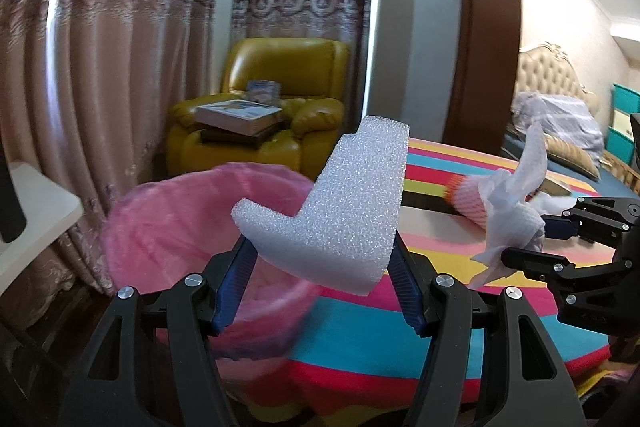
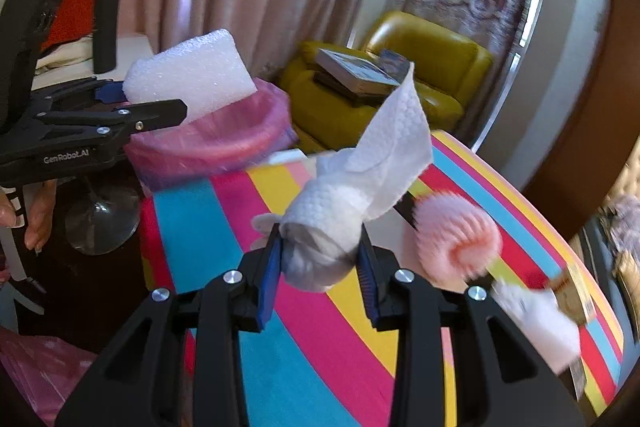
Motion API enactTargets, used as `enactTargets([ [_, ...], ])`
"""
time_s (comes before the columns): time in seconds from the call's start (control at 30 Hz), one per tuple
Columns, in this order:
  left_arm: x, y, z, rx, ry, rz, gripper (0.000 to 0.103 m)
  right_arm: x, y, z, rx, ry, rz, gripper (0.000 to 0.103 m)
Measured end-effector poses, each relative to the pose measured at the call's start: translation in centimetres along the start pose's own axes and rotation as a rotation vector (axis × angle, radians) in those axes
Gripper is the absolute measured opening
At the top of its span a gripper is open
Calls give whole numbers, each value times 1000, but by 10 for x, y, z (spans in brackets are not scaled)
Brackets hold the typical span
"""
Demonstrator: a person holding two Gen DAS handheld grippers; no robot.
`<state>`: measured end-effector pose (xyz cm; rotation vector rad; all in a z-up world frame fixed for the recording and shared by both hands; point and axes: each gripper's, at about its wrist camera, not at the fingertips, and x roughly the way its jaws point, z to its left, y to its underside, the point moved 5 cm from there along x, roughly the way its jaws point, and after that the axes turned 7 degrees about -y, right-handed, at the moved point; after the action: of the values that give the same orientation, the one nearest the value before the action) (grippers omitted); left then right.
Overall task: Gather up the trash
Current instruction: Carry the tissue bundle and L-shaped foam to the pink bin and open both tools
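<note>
My left gripper [image 1: 322, 259] is shut on a white L-shaped foam piece [image 1: 340, 203], held in the air beside the pink-lined trash bin [image 1: 168, 227]. In the right wrist view the same foam piece [image 2: 188, 75] hangs over the bin [image 2: 224, 135], with the left gripper [image 2: 148, 107] at the left. My right gripper [image 2: 320, 259] is shut on a crumpled white tissue [image 2: 352, 203] above the striped table [image 2: 224, 247]. The left wrist view shows the tissue [image 1: 516, 211] and the right gripper [image 1: 532, 239] at the right edge.
A pink foam net sleeve [image 2: 456, 235] and a small white packet [image 2: 536, 323] lie on the striped tablecloth. A yellow armchair [image 1: 260, 111] with stacked books stands behind the bin by the curtains. A hand [image 2: 36, 211] holds the left gripper's handle. A bed [image 1: 560, 123] is at far right.
</note>
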<state>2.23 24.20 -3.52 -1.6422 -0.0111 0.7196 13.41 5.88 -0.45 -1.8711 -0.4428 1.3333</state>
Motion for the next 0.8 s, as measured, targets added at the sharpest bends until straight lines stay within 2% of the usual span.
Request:
enactTargets([
  [0.37,24,-16,77,-64,-124,12,60,50,-75,37,-62,-101,-21,34],
  [0.67,50,-8,120,-118,-189,64,61,89,-123,55,-69,-169,-53,38],
  [0.7,52,-6,123,-123,-198,67,62,94,-128,58,-79,-180,-56,45],
  [0.73,54,-5,126,-130,-207,71,63,96,-131,59,-88,-187,-62,59],
  [0.8,54,-1,131,-150,-222,70,79,98,-140,59,-87,-179,-90,70],
])
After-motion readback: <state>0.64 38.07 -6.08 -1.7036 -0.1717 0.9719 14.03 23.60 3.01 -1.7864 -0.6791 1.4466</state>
